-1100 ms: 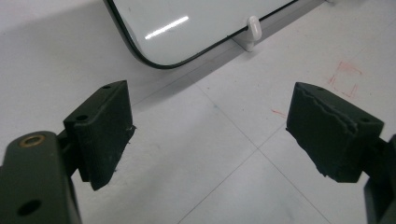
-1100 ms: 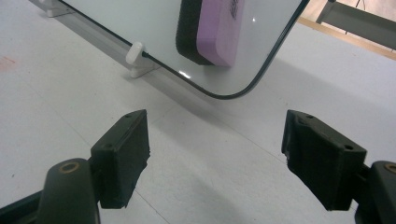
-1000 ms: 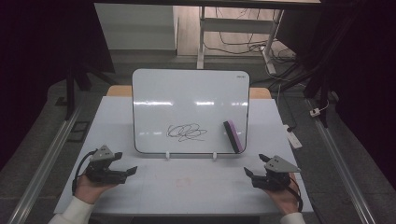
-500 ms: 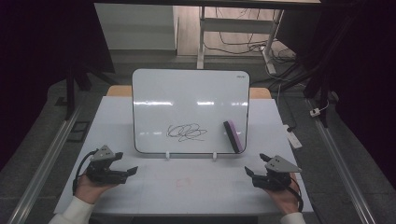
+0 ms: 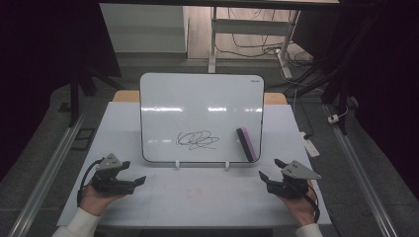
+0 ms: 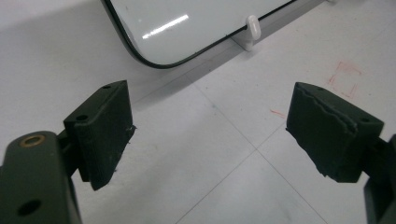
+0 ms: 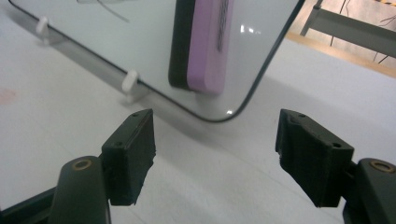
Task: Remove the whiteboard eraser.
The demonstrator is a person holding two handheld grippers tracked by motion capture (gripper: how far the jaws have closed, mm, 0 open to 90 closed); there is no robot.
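The left gripper [image 5: 129, 174] is being held spread and empty over the table [image 5: 212, 202]. The whiteboard [image 5: 197, 116] is being propped upright, its purple eraser [image 5: 247, 144] stuck low right. The right gripper [image 5: 271, 170], empty, has just been closing slightly, jaws still apart.

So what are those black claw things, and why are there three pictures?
A person sits at a white table holding a tool in each hand: the left gripper and the right gripper. Each has two black fingers that pinch. One picture comes from a camera high above the table. The other two come from little cameras riding on each tool, looking out between its fingers. On the table stands a whiteboard with a black scribble on it, and a purple eraser sticks to the board. Nothing is held: both tools are open, though the right one's fingers have just been closing a little, with nothing between them.
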